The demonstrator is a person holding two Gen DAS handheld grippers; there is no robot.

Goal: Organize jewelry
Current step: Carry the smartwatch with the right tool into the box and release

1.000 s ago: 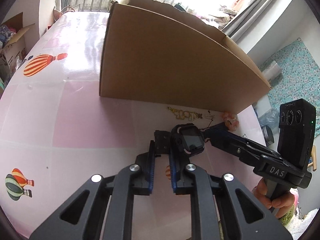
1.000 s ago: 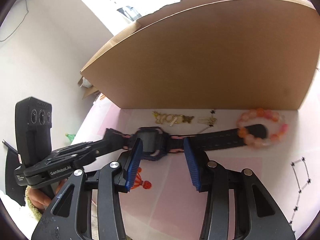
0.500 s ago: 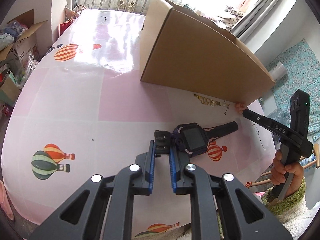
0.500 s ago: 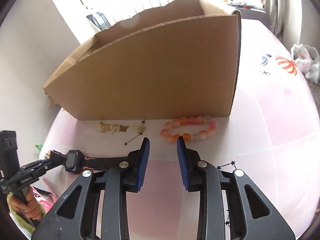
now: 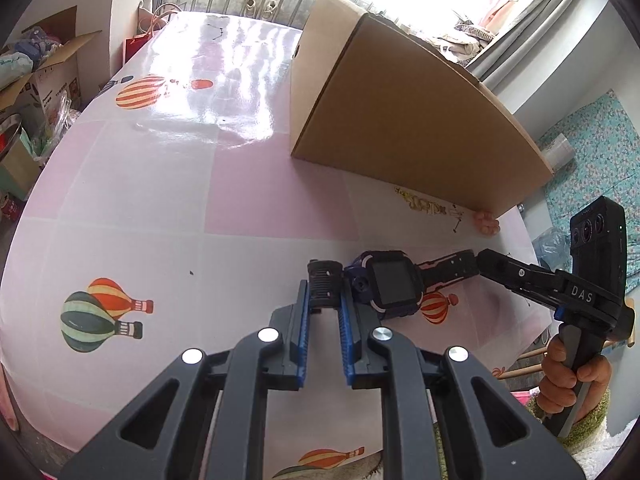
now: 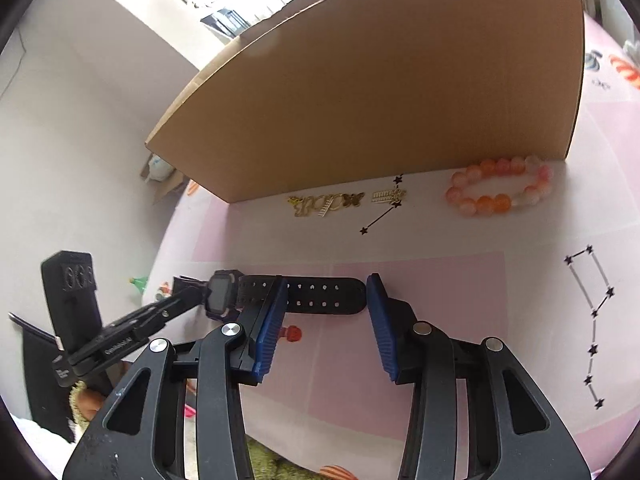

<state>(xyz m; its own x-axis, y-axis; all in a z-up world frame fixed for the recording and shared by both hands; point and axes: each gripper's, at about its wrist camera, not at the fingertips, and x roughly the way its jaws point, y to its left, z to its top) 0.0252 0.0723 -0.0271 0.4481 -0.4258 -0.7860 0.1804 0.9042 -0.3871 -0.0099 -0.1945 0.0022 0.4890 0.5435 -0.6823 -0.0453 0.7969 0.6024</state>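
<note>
Gripping the short buckle end of the watch [image 5: 390, 286], the left gripper [image 5: 324, 300] has its blue pads clamped together on that strap piece, so the watch face sits just beyond and to the right of its fingertips. The long perforated strap runs from the face toward the right gripper [image 6: 326, 300], whose jaws have just been opening and now stand apart; the strap end lies crosswise between the two blue pads near their tips, with no pad seen pressing on it. Ahead of the right gripper, well past the strap, gold clips [image 6: 326, 202] and a bead bracelet [image 6: 500, 192] lie on the pink tablecloth [image 6: 420, 280], both close against the foot of the cardboard box [image 6: 380, 80]; the bracelet is forward and to the right, the clips forward and slightly left. A hand [image 5: 568, 380] holds the right gripper's handle at the lower right of the left wrist view.
</note>
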